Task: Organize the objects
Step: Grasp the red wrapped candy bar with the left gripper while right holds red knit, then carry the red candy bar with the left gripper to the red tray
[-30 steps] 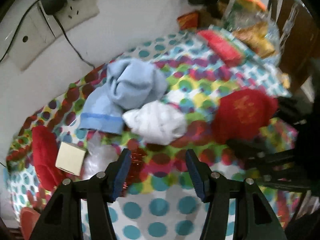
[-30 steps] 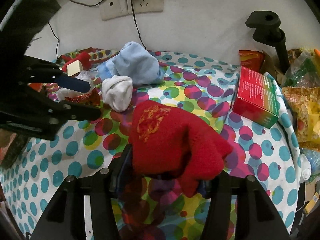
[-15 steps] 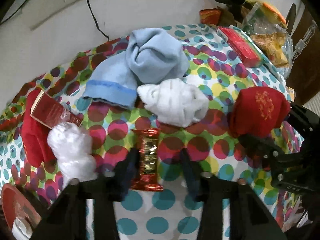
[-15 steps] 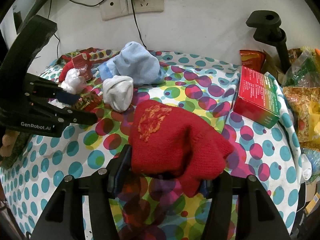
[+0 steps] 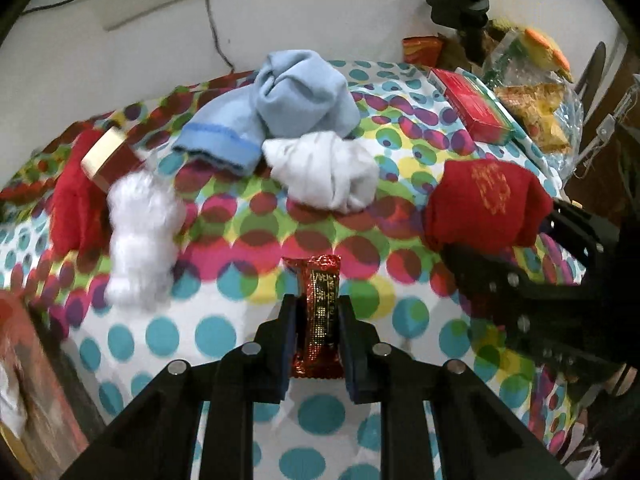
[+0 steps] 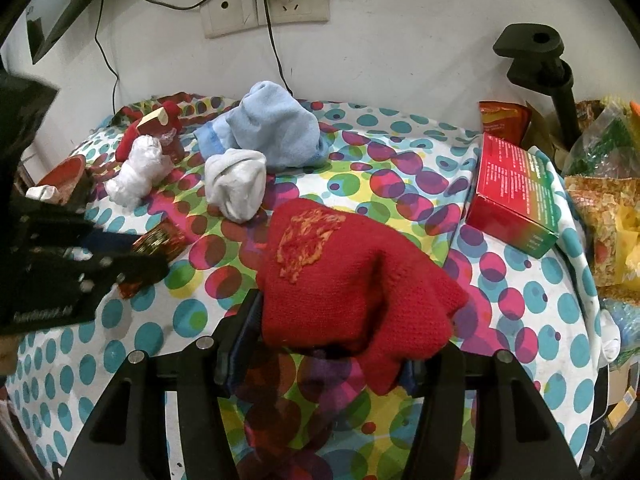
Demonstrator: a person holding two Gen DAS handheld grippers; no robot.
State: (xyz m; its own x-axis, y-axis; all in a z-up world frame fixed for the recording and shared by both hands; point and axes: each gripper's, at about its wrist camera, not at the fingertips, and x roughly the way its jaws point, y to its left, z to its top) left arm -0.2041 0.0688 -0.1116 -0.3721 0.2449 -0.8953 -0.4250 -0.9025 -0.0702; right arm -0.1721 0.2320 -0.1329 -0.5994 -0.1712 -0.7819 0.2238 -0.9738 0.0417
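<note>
Clamped tight, the left gripper (image 5: 318,322) has just closed its jaws on a red-and-gold foil snack bar (image 5: 320,312), the blue pads pressing both long sides of the wrapper as it lies on the polka-dot tablecloth (image 5: 208,336). Seen from the left wrist, a white sock bundle (image 5: 326,174) and a light blue cloth (image 5: 288,108) sit touching each other beyond the bar, toward the wall. To the left lie a lump of white plastic wrap (image 5: 140,236), a red cloth (image 5: 74,200) and a small red-and-cream box (image 5: 108,154). At right, the right gripper (image 5: 496,236) holds a red knitted item with gold embroidery (image 5: 484,200); a red carton (image 5: 474,106) lies behind it near the table's far edge.

From the right wrist, the right gripper (image 6: 320,344) stands partly open around that red knitted item (image 6: 344,276), which fills the space between the fingers, bulges above them and hangs clear of the cloth. The left gripper (image 6: 136,260) appears at the left edge, dark and blurred, with the snack bar (image 6: 160,242) poking from its tips. The white bundle (image 6: 236,184) and blue cloth (image 6: 276,128) lie behind, the red carton (image 6: 516,196) to the right beside bags of snacks (image 6: 608,216), and wall sockets (image 6: 266,8) with plugged cables above.
</note>
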